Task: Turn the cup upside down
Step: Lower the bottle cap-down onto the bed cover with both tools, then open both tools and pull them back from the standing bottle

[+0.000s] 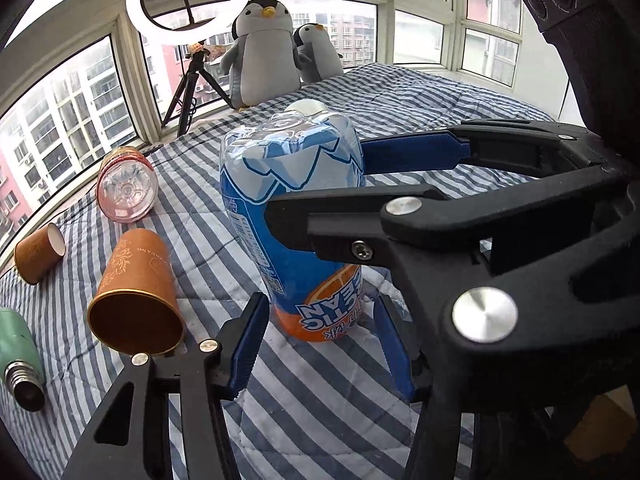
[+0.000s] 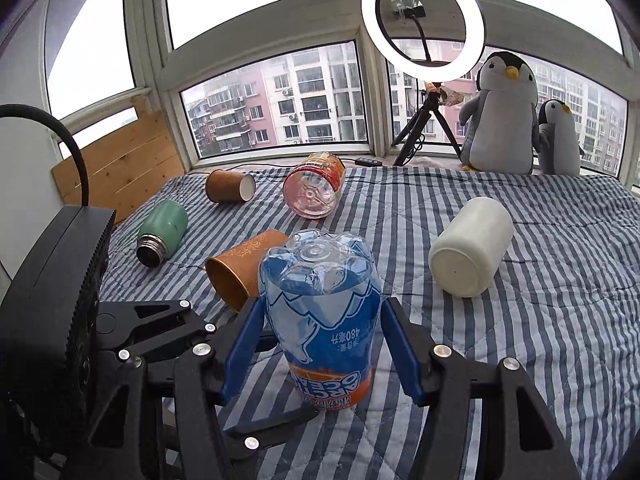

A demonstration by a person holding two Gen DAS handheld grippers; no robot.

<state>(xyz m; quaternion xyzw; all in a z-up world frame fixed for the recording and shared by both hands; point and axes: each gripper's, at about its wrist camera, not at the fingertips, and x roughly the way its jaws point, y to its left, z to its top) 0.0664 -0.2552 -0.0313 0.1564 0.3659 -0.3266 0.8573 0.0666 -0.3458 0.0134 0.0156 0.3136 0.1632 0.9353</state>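
Note:
A clear bottle-cup with a blue and orange label (image 1: 292, 224) (image 2: 320, 320) stands upside down on the striped bedspread, base up. My left gripper (image 1: 320, 328) is open, its blue fingers on either side of the cup's lower end without pressing it. My right gripper (image 2: 320, 336) is open too, its fingers flanking the cup with small gaps on both sides. In the left wrist view the right gripper (image 1: 360, 176) reaches in from the right around the cup's upper part.
Lying on the striped bedspread (image 2: 520, 320): two brown paper cups (image 2: 236, 276) (image 2: 230, 186), a green flask (image 2: 162, 232), a pink clear bottle (image 2: 314, 190), a white cup (image 2: 470, 252). Ring light on tripod (image 2: 422, 26) and plush penguins (image 2: 500, 116) stand by the window.

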